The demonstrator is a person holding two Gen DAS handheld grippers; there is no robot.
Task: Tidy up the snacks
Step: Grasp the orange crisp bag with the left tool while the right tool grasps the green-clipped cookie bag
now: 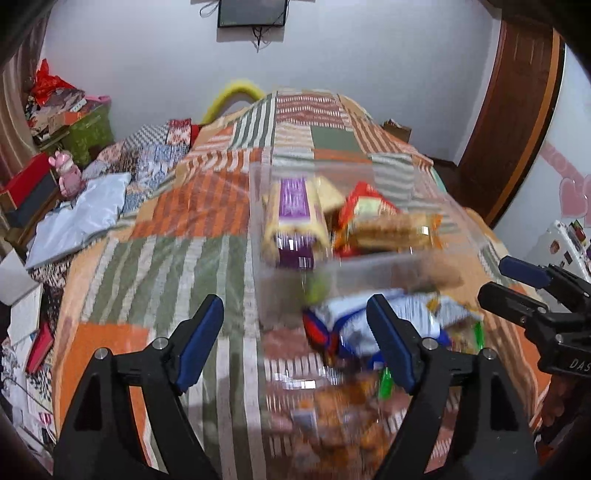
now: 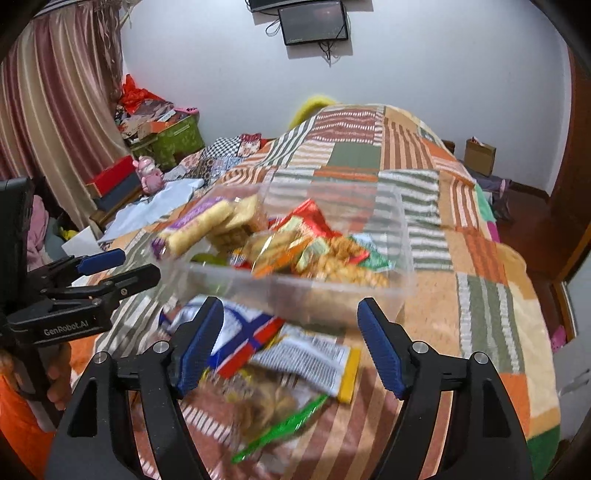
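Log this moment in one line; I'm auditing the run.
left gripper: open, empty | right gripper: open, empty | clear bin: holds snacks | white packet: on bedspread

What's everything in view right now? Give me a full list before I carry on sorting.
Clear plastic container: one, on the bed, holding snacks.
Purple-labelled biscuit pack: one, at the container's left side.
Red and orange snack packets: several, inside the container; blurred.
White-and-blue packet: one, on the blanket in front of the container.
Green-edged clear packet: one, nearest the camera.
Patchwork blanket: orange, green, white, covering the bed.
Wall screen: one, black.
Pink toy: one, left of the bed.
Left gripper: open, empty.
Right gripper: open, empty.
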